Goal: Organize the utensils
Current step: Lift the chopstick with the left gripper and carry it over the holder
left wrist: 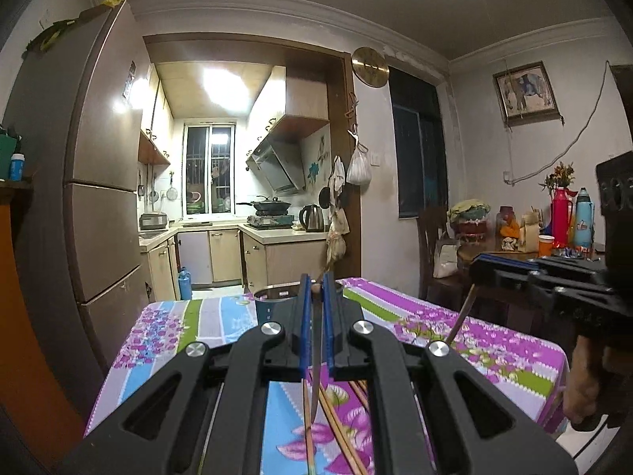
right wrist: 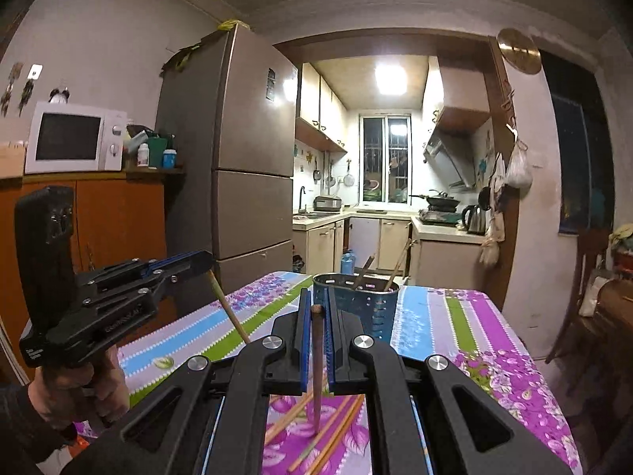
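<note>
Left gripper [left wrist: 316, 289], centre frame in its own view, has its jaws closed on a single chopstick [left wrist: 315, 360] that hangs point-down. Right gripper [right wrist: 316, 308], centre of its own view, is likewise clamped on a dark chopstick [right wrist: 316, 368]. Perforated utensil holder [right wrist: 356, 308] stands just beyond, centre of frame, containing two sticks. Loose chopsticks [right wrist: 336, 431] lie on the floral tablecloth [right wrist: 494, 356], lower centre.

Table [right wrist: 455, 316] in floral striped cloth, perforated utensil holder [right wrist: 356, 308], loose chopsticks [right wrist: 336, 431]
</note>
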{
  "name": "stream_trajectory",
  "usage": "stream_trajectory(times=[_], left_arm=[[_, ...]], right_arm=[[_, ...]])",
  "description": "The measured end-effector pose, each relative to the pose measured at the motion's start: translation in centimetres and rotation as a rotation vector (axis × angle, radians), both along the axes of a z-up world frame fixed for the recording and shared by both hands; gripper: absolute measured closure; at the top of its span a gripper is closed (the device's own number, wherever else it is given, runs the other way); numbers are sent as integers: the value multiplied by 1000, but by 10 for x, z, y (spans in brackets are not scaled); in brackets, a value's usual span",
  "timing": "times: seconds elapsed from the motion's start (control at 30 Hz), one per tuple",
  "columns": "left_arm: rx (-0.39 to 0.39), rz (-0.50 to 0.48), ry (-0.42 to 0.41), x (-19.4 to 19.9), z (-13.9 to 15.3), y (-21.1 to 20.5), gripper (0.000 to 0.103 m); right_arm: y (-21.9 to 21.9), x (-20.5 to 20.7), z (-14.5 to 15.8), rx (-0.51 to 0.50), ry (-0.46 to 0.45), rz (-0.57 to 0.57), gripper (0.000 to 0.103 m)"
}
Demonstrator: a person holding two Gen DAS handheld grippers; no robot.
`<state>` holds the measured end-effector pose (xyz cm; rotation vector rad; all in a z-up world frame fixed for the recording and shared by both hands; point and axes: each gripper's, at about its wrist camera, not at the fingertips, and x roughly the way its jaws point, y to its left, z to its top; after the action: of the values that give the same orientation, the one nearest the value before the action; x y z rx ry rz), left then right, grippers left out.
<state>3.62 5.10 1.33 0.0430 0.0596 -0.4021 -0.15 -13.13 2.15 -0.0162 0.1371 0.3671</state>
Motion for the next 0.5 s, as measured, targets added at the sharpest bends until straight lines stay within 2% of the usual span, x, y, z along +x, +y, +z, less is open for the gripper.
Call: stream_trajectory(times=[0.17,0.5], left_arm=[[5,-13,6,9,18,-5,98],[38,-21,14,23,61,-18,98]], right_arm=[[-6,28,22,21,32,34,95],[-4,50,76,-44,-26,36,95]])
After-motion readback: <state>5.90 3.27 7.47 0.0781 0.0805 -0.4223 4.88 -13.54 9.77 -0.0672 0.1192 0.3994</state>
